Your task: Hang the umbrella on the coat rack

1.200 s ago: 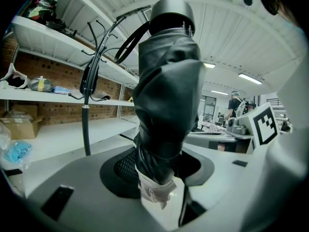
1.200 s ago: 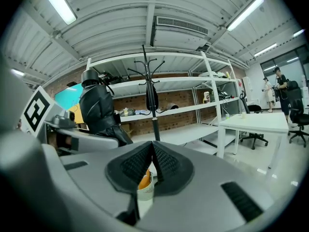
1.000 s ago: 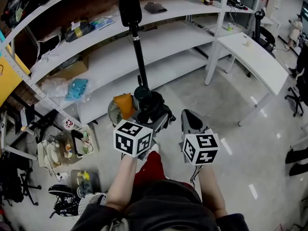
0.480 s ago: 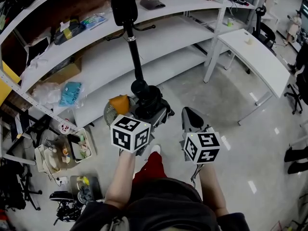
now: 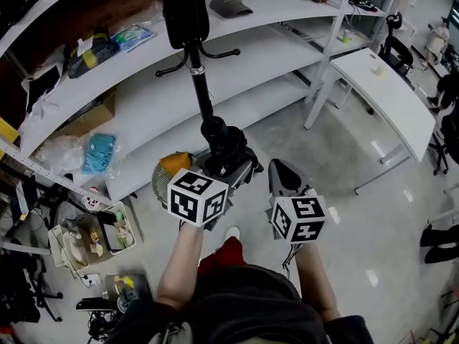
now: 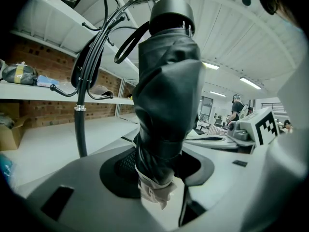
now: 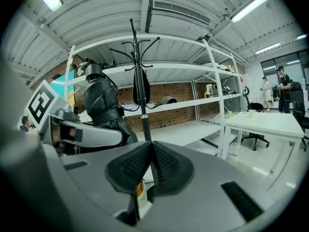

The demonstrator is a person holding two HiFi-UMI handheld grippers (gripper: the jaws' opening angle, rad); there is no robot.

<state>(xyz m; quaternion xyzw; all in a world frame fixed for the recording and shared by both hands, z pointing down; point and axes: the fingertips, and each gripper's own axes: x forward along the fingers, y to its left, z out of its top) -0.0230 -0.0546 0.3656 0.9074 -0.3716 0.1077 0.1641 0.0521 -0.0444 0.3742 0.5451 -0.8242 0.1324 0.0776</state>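
Folded black umbrella (image 6: 166,95), long axis upright, clamped between jaws of left gripper (image 6: 159,166); coat rack (image 5: 196,74) immediately up-frame, nearer left; right gripper (image 7: 150,164) closed, empty.

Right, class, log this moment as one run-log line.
left gripper: jaws shut on umbrella | right gripper: jaws shut, empty | coat rack: ahead, umbrella not yet hung

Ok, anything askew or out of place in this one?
Nothing stands out. The folded black umbrella sits upright, clamped between the jaws of the left gripper, and the black metal coat rack stands straight. The only mess is trays of small items on the floor beside the white shelving.
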